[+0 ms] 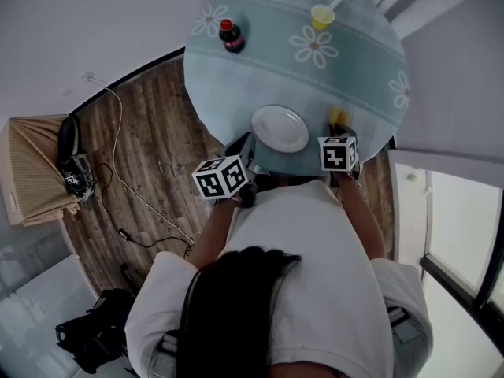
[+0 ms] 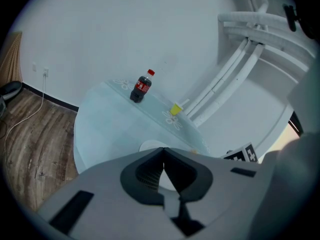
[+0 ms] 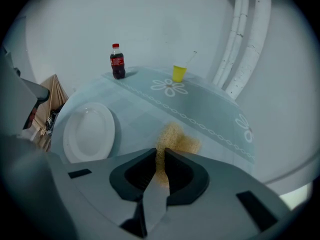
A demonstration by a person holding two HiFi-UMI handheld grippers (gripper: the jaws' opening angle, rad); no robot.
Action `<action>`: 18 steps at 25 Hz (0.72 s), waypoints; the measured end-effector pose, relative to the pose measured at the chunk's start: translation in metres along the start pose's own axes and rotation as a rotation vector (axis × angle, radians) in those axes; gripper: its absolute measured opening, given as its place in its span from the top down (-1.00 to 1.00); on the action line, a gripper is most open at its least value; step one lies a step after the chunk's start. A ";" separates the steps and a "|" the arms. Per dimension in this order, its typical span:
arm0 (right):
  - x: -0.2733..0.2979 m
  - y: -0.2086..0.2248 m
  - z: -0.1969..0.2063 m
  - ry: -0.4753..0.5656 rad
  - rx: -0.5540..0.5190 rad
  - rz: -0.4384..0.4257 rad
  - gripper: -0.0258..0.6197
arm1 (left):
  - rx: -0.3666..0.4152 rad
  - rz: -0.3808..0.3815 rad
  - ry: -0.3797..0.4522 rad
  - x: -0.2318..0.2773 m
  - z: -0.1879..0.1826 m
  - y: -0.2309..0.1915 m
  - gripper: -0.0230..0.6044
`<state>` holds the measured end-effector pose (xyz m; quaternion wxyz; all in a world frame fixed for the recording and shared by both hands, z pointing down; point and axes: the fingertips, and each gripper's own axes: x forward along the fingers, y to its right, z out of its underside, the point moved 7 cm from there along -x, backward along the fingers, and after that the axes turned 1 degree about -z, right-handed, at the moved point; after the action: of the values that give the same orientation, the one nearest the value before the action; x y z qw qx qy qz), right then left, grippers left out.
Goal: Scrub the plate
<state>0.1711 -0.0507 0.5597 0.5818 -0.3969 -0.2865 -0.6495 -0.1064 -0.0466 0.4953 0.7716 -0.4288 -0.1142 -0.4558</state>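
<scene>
2 grippers sit at the near edge of the table point(image 1: 358, 77), with the plate point(image 1: 279, 128) between them. Right gripper point(image 3: 160, 151) jaws are narrow, pinched on a yellow sponge point(image 3: 176, 138). The sponge is just right of the plate, not over it, and looks apart from it. Left gripper point(image 2: 163, 149) jaws are closed tip to tip with nothing in them. It sits at the plate's left near side, with the plate rim peeking just past the tips. The plate lies flat, white, looks empty. A cola bottle point(image 1: 230, 36) and a yellow cup point(image 1: 321, 16) with a straw stand well beyond the plate.

Risks, my read:
- **Plate sliding:** the plate is unheld, so sideways scrubbing could skate it on the cloth and off the near table edge. The cause is that the left jaws are together and neither clamp nor press the rim.
- **Losing the sponge:** it is gripped by 1 thin edge, with most of it sticking out past the tips, so hard pressing could fold it or pull it out.
- **Cloth:** it could bunch under the plate.
- **Bottle and cup:** both seem too far from the plate to get knocked.
</scene>
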 end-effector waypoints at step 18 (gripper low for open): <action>-0.043 -0.007 -0.019 0.127 0.024 0.017 0.73 | 0.021 0.030 -0.018 -0.002 -0.001 -0.005 0.90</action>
<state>0.1613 -0.0423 0.5140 0.6090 -0.3505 -0.2533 -0.6649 -0.1117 -0.0467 0.4964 0.7819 -0.4261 -0.1194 -0.4391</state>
